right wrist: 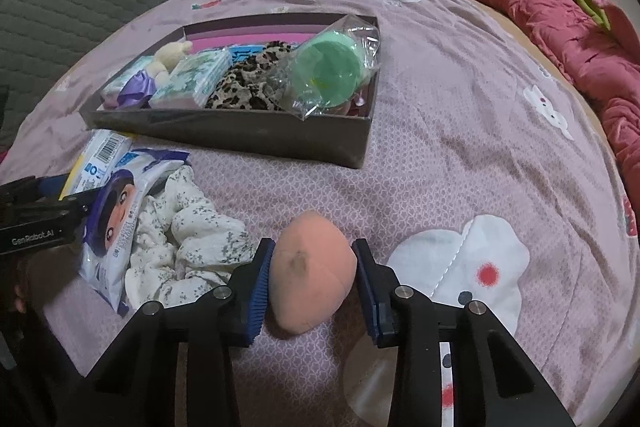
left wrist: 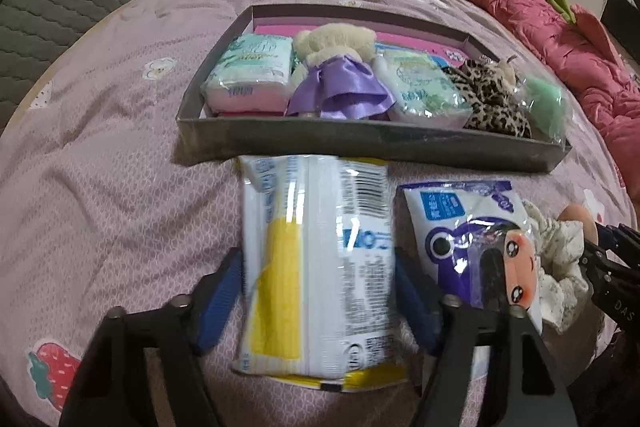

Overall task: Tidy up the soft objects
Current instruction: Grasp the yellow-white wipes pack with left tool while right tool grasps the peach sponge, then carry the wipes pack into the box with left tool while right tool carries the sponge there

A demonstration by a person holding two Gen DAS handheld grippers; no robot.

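The left gripper (left wrist: 316, 291) was observed over the bed (left wrist: 120, 167), its jaws apart and straddling a yellow-and-white tissue pack (left wrist: 316, 267). The blue pads stood just beside the pack's two long sides; firm contact could not be confirmed, as this part of the left wrist view was blurred. The pack's long axis was seen to run away from the gripper toward the near wall of the grey box (left wrist: 360, 143), so that the jaws were set across its narrow width. Just to the right of that pack a blue cartoon-printed tissue pack (left wrist: 460, 223) and a floral white cloth (right wrist: 188, 239) were noted, touching one another.

Further right, the right gripper (right wrist: 314, 283) was found partly drawn together about a peach sponge (right wrist: 310, 279). The left pad appeared to touch the sponge; a narrow gap seemed to remain at the right pad, so a full clamp is not reported. The sponge lay on the bed well short of the box, its long axis roughly along the fingers.

The box held tissue packs, a plush bear (left wrist: 332, 43), a leopard-print scrunchie (right wrist: 244, 83) and a bagged green item (right wrist: 328, 67). It is judged that each gripper must close fully before lifting toward the box.
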